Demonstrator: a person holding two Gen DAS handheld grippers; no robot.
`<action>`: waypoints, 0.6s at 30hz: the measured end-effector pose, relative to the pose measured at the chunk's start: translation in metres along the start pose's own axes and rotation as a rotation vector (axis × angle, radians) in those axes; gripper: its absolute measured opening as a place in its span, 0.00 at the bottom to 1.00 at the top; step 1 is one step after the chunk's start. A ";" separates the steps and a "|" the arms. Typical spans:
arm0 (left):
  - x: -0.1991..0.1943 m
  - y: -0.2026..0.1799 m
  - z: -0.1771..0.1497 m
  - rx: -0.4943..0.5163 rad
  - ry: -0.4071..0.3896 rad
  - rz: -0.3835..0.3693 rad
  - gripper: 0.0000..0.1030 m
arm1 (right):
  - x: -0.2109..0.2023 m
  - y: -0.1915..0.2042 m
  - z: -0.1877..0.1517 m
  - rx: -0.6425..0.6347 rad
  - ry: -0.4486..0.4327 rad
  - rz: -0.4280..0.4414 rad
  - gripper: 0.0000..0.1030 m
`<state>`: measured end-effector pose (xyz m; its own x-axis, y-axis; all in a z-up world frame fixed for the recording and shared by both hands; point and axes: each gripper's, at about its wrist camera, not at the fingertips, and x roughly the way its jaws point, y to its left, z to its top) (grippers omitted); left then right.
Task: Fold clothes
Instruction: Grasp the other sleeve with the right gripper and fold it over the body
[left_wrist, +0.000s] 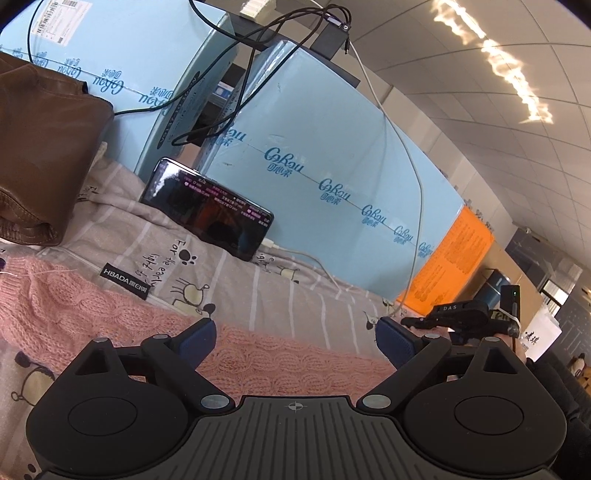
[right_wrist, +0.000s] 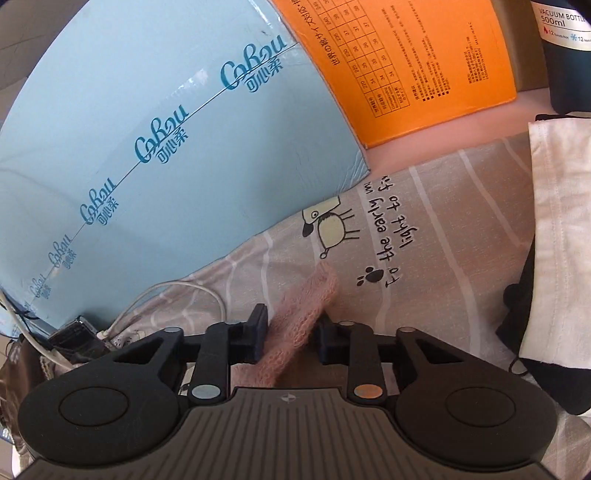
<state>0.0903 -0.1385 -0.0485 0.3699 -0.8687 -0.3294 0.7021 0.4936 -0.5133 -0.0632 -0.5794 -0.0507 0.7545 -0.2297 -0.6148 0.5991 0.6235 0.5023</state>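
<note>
A pink cable-knit sweater (left_wrist: 110, 306) lies spread on a grey striped sheet with cartoon prints (left_wrist: 258, 280). My left gripper (left_wrist: 295, 336) hovers just over the sweater's edge, its blue-padded jaws wide open with nothing between them. In the right wrist view, a narrow end of the pink sweater (right_wrist: 306, 306) runs up between the jaws of my right gripper (right_wrist: 291, 328), which is shut on that strip low over the sheet (right_wrist: 424, 258). The rest of the sweater is hidden under the gripper body there.
A phone (left_wrist: 207, 206) with a white charging cable (right_wrist: 166, 295) leans on light blue cartons (left_wrist: 332, 147) at the back. A brown leather jacket (left_wrist: 44, 147) sits far left. An orange box (right_wrist: 413, 66), a dark bottle (right_wrist: 565, 55) and white folded cloth (right_wrist: 557, 240) are at right.
</note>
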 end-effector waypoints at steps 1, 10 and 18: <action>0.000 0.000 0.000 -0.001 0.001 0.001 0.93 | -0.004 0.005 -0.002 -0.023 -0.009 -0.004 0.08; 0.006 0.001 -0.002 0.008 0.024 0.021 0.93 | -0.079 0.065 -0.034 -0.180 -0.168 0.135 0.07; 0.009 0.001 -0.004 0.013 0.035 0.033 0.93 | -0.085 0.102 -0.116 -0.410 -0.125 0.101 0.11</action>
<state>0.0922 -0.1456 -0.0548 0.3718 -0.8498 -0.3737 0.6979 0.5213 -0.4911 -0.0974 -0.4092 -0.0177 0.8453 -0.2255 -0.4844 0.3840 0.8867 0.2574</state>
